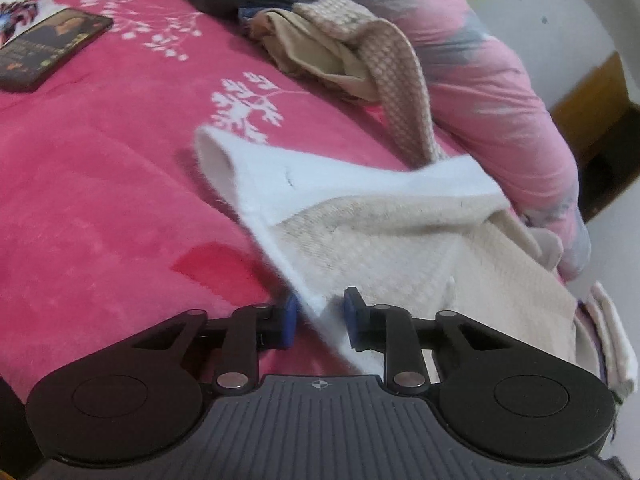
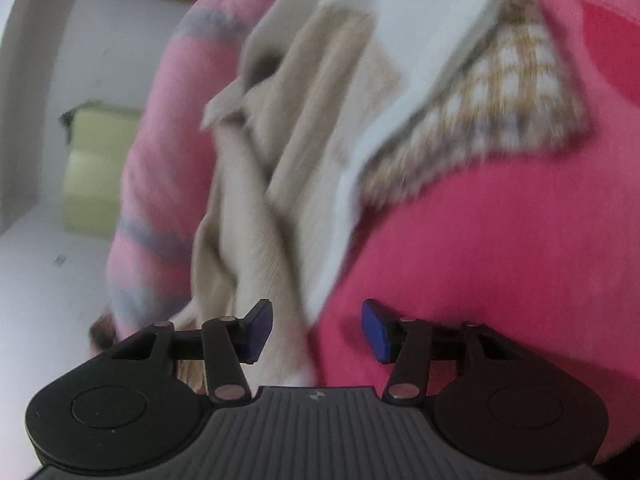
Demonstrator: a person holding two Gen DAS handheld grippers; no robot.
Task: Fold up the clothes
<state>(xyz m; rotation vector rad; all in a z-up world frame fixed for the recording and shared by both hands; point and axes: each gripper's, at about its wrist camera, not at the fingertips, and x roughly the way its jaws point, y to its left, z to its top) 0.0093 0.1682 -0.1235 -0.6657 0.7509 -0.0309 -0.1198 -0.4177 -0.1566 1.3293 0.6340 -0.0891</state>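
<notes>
With the left tongs (image 1: pixel 320 316) pinching the white hem of the cream garment (image 1: pixel 400 232) that lies on the pink bed (image 1: pixel 100 200), bring the spread, empty right tongs (image 2: pixel 316 330) onto its near edge, grip squarely, then lift both evenly

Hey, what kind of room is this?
Probably a bedroom: a pink floral blanket spread like a bed cover, a bunched pink quilt along its edge, and clothes lying on it.
</notes>
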